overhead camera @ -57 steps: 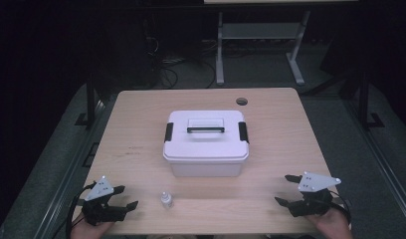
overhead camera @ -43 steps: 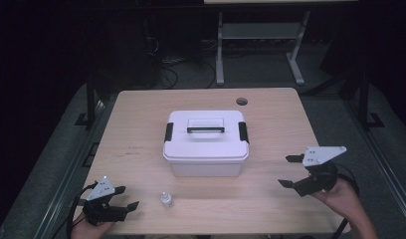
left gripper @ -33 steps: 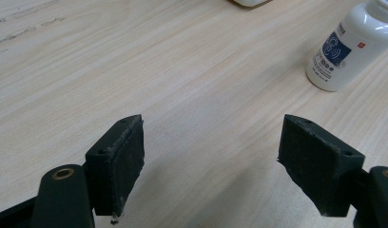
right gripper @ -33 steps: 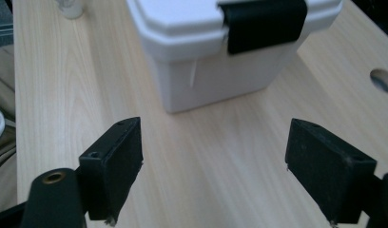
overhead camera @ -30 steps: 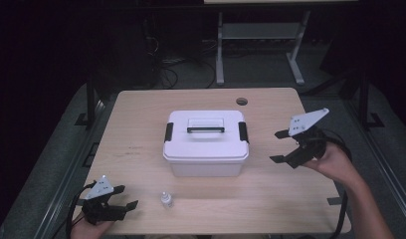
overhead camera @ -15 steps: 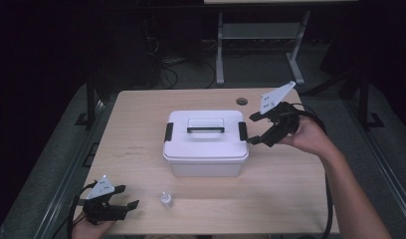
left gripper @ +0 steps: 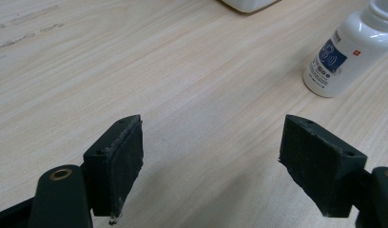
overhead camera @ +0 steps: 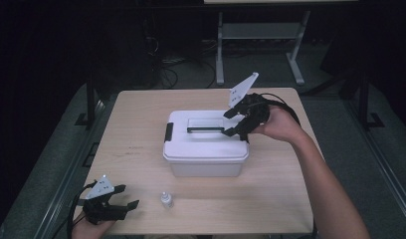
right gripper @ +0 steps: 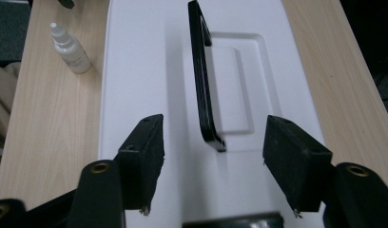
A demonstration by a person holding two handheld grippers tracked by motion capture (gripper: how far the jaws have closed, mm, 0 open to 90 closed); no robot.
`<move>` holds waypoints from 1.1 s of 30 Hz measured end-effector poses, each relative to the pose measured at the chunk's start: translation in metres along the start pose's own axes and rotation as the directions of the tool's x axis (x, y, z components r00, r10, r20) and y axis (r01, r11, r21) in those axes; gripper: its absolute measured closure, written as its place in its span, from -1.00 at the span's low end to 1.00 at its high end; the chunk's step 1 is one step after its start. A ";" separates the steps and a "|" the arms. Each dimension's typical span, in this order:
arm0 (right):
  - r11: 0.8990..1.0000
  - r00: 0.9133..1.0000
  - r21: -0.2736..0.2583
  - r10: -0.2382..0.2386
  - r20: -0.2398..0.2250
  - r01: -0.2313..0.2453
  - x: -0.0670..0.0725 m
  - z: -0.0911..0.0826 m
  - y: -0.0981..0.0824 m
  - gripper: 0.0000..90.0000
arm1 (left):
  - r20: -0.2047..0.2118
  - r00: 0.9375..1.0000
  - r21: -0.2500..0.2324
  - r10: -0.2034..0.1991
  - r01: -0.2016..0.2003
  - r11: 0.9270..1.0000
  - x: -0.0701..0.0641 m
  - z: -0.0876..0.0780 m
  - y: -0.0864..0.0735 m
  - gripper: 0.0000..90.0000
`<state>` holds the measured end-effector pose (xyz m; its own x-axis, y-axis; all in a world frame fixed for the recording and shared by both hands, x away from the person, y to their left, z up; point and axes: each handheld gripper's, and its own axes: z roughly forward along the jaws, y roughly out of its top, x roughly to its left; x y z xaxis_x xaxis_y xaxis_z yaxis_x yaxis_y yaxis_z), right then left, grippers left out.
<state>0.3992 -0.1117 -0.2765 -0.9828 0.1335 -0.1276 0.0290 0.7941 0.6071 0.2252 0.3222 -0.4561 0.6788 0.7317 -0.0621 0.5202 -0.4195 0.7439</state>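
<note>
At the lower left of the high view, the left gripper [overhead camera: 122, 199] rests on the table [overhead camera: 290, 199], jaws wide apart and empty. A small white bottle [overhead camera: 165, 200] stands just right of it, untouched. At the frame's centre sits a white box [overhead camera: 206, 149] with a black handle [overhead camera: 205, 130] lying flat on its lid. The right gripper [overhead camera: 233, 123] hovers over the lid's right end; its jaws, partly open, have just been closing, with nothing pinched between them yet. Its own view shows the handle's near end [right gripper: 211, 135] ahead of the gap, lying lengthwise. Likely risk: pads closing short of the handle, or slipping off its thin flat end.
</note>
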 end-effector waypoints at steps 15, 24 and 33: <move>0.990 0.994 0.097 -0.093 -0.058 0.099 -0.006 0.039 0.042 0.30 | -0.004 1.000 -0.007 -0.003 0.003 1.000 0.002 -0.002 -0.001 -0.50; 0.980 0.991 0.163 -0.098 -0.089 0.112 -0.011 0.055 0.052 0.61 | 0.002 1.000 -0.002 0.003 -0.003 1.000 0.001 0.000 0.001 -0.49; 0.981 0.989 0.158 -0.096 -0.114 0.114 -0.019 0.064 0.058 0.83 | 0.002 1.000 -0.003 0.000 0.000 1.000 0.002 -0.001 0.000 -0.49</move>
<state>0.4314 -0.0303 -0.2888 -0.9954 -0.0117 -0.0955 -0.0543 0.8878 0.4570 0.2258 0.3247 -0.4555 0.6794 0.7310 -0.0634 0.5188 -0.4175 0.7460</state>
